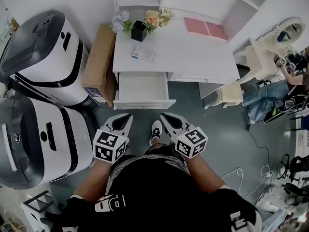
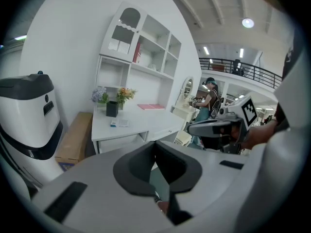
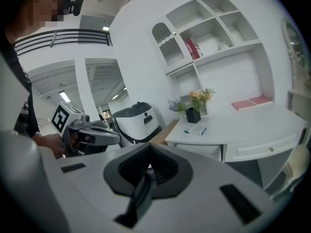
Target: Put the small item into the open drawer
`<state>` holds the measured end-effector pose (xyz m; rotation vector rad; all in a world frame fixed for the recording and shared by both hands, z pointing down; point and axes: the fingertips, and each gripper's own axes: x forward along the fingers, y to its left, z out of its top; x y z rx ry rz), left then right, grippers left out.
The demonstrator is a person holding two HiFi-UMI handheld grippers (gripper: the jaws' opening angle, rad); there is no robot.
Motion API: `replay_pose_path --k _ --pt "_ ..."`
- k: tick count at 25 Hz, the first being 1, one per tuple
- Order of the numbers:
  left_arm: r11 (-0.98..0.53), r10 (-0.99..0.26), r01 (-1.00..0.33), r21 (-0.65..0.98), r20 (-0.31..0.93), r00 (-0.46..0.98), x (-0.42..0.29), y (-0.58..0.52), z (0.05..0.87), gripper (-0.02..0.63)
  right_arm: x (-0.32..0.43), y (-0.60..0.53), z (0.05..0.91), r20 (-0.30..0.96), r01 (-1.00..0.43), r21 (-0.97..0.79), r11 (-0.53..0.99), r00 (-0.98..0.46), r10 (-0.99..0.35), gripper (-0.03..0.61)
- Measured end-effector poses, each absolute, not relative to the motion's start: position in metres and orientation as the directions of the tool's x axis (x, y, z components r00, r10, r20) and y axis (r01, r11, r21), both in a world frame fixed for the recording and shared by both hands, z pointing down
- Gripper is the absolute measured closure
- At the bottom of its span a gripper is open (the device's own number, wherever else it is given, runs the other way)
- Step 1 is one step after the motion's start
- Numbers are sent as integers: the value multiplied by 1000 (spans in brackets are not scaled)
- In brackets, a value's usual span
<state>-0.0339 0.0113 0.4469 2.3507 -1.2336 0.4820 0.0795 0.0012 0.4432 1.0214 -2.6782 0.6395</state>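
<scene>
Head view is showing nothing done yet: the small item [image 1: 144, 54] is lying on the desk [image 1: 193, 52] at twelve o'clock, just beyond the open drawer [image 1: 143, 90], which is sitting empty. Left gripper [image 1: 124, 118] and right gripper [image 1: 167, 117] are hanging pressed together, holding nothing; pickup and placing are remaining.

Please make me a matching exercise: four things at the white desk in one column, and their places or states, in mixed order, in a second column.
1 small box
2 drawer
3 flower pot
4 cardboard box

a on the floor, against the side of the desk
b pulled open under the desk top
c lying flat on the desk top
d standing at the desk top's back edge

Pairs: 1-c; 2-b; 3-d; 4-a
</scene>
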Motion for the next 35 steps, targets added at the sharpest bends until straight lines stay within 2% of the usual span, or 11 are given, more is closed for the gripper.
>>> replay_pose_path --k 12,20,28,35 --pt "-411 -728 -889 200 516 452 -1 -119 438 600 106 -123 448 344 -583 -374 721 -809 -476 569" --pt "-410 -723 -896 170 538 433 30 -173 444 600 130 -190 449 335 -557 -355 750 -825 -454 569" --pt "-360 -740 -921 151 554 381 11 -198 442 600 134 -222 457 356 -552 -327 767 -824 -441 569" --pt "-414 -703 -896 164 568 428 -8 -218 456 600 114 -239 459 378 -598 -287 748 -788 -485 569"
